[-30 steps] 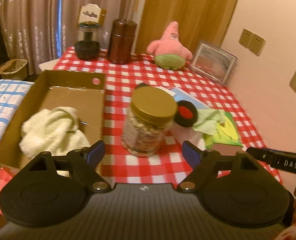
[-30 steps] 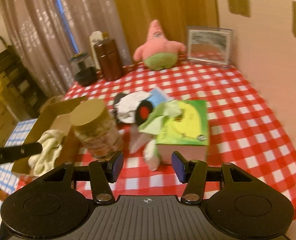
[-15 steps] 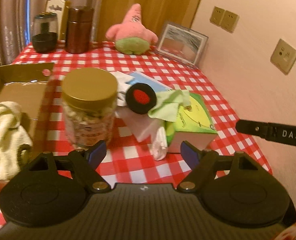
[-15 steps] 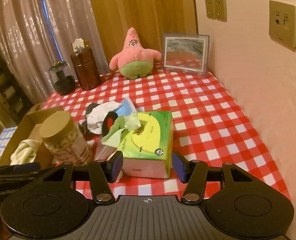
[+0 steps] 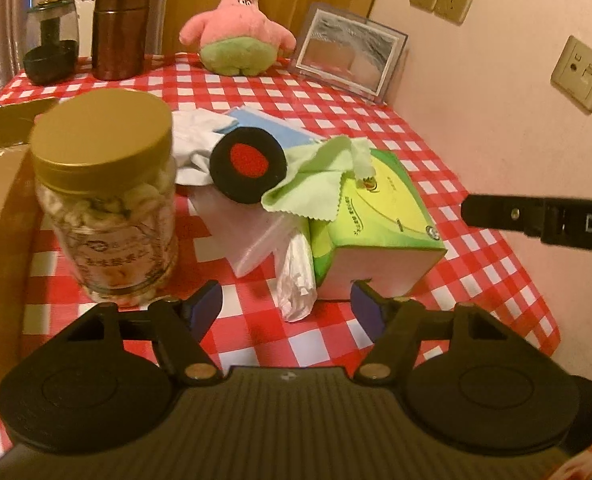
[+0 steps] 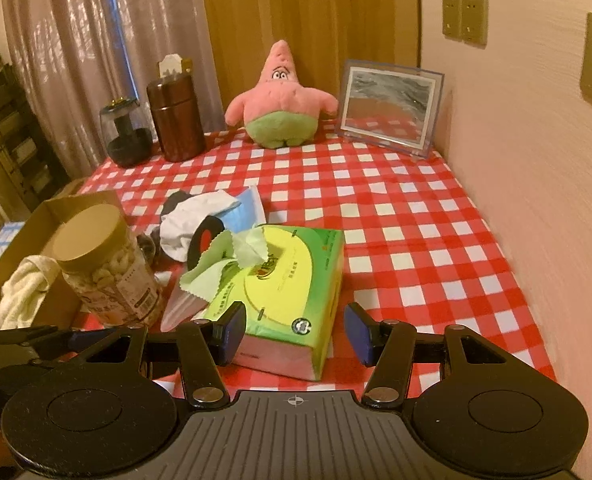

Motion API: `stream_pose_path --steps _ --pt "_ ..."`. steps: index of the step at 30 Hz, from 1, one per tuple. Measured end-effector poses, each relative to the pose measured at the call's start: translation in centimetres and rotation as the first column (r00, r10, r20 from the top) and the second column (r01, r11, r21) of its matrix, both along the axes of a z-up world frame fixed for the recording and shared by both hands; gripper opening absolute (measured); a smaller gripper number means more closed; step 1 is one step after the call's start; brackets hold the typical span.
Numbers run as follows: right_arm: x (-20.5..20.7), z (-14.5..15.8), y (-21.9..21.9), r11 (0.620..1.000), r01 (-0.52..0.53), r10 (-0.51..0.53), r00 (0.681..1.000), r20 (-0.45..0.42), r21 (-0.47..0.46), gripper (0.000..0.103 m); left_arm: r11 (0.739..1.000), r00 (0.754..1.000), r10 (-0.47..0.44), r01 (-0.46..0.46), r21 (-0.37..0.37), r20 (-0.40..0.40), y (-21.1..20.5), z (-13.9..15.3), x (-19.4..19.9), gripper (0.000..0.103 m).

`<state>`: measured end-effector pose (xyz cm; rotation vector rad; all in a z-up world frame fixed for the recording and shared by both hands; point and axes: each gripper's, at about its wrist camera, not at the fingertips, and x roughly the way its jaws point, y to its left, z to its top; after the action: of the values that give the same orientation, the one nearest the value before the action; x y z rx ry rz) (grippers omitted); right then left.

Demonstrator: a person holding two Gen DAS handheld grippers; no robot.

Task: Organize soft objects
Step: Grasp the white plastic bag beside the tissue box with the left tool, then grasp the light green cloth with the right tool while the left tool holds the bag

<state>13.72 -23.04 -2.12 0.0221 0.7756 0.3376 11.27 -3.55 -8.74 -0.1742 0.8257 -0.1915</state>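
The soft things lie in a loose heap near the middle of the bench (image 6: 415,216), a little toward its left edge and just beside the cardboard box (image 6: 56,208) that overhangs that edge, which reads as the collecting place, since a cream towel (image 6: 24,292) already sits bunched inside it. In the heap, a white cloth (image 5: 200,148) and a light blue cloth (image 5: 268,126) lie under a black pad with a red centre (image 5: 250,164), and a pale green cloth (image 5: 315,176) drapes off the top of the green tissue box (image 6: 292,280) as though pulled from its slot. A crumpled clear plastic bag (image 5: 296,272) hangs down against the tissue box's left side, touching the checked cover. The nut jar (image 5: 104,208) stands upright between box and heap (a hard thing, likely just in the way). The left tongs (image 5: 287,307) point down at the plastic bag and the near corner of the tissue box; their jaws are closing with nothing pressed between them. The right tongs (image 6: 296,334) stand partly open, straddling the near end of the tissue box without clearly pressing it, perhaps to steady it. The pink starfish plush (image 6: 280,100) sits at the far edge, well apart.
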Motion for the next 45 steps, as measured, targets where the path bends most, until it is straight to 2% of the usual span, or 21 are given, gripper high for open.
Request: stream_pose_path --steps 4,8,15,20,23,25,28,33,35,38,45 --pt "0.9 -0.5 0.4 0.999 -0.041 0.041 0.999 0.007 -0.021 0.055 1.000 1.000 -0.013 0.013 0.005 -0.004 -0.4 -1.3 0.9 0.059" --pt "1.8 -0.7 0.6 0.998 -0.055 0.056 0.998 0.014 -0.036 0.055 0.999 1.000 -0.030 0.030 0.017 -0.004 -0.8 -2.4 1.7 0.056" --pt "2.8 -1.3 1.0 0.994 -0.087 0.088 0.996 0.014 -0.072 0.055 0.995 0.998 -0.068 0.068 0.077 0.000 -1.7 -3.8 2.6 0.040" --pt "3.3 -1.6 1.6 0.989 -0.120 0.121 0.993 0.011 -0.089 0.055 0.992 0.997 -0.078 0.077 0.098 0.010 -1.9 -4.1 3.0 0.039" --pt "3.7 -1.8 2.2 0.983 -0.147 0.149 0.989 0.014 -0.110 0.055 0.992 0.997 -0.082 0.081 0.092 0.010 -1.9 -4.3 3.3 0.029" --pt "3.9 -2.0 2.6 0.979 -0.166 0.169 0.985 0.016 -0.121 0.055 0.992 0.996 -0.085 0.084 0.093 0.004 -1.9 -4.4 3.4 0.018" --pt "4.3 -2.3 3.2 0.972 -0.192 0.195 0.981 0.013 -0.133 0.055 0.992 0.996 -0.090 0.090 0.086 -0.002 -1.8 -4.4 3.6 0.012" --pt "5.0 -2.5 4.2 0.963 -0.225 0.230 0.973 0.018 -0.148 0.059 0.992 0.995 -0.100 0.102 0.073 -0.025 -1.1 -3.7 3.1 0.009" --pt "5.3 -2.6 4.6 0.959 -0.239 0.245 0.969 0.024 -0.150 0.067 0.992 0.994 -0.103 0.105 0.069 -0.031 -0.8 -3.3 2.6 0.009" --pt "5.7 -2.8 5.5 0.951 -0.264 0.272 0.962 0.029 -0.159 0.073 0.992 0.994 -0.106 0.108 0.058 -0.035 -0.3 -2.7 1.8 0.009" --pt "6.5 -3.9 8.1 0.922 -0.341 0.349 0.937 0.008 -0.182 0.076 0.992 0.991 -0.122 0.123 0.022 -0.047 0.8 -1.5 0.2 0.008"
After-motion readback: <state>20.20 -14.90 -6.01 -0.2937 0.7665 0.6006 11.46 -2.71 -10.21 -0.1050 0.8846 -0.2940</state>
